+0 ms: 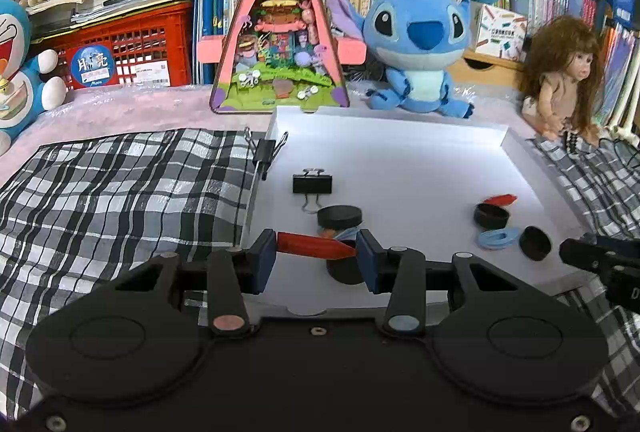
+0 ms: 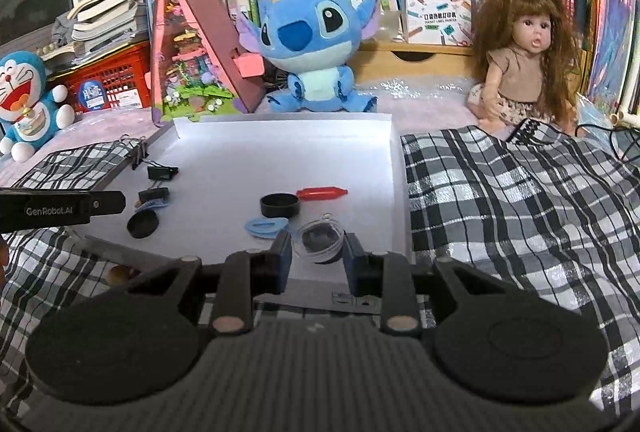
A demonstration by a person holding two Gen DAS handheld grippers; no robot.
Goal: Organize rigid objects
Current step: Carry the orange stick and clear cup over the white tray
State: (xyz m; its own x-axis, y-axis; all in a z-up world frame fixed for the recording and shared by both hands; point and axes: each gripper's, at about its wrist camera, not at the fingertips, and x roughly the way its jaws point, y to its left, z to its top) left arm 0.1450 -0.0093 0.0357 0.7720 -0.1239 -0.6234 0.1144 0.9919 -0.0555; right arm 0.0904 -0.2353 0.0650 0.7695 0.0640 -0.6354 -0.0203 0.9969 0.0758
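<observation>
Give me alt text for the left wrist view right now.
The left gripper holds a red tapered piece crosswise between its blue pads, above the near part of a white tray. The tray holds a black binder clip, black round caps and light blue rings; plush toys sit behind.

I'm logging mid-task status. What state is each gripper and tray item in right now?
left gripper: shut on the red piece
right gripper: shut on the clear-topped round container
black cup: upright, open, on the white tray
binder clip: lying flat on the tray
</observation>
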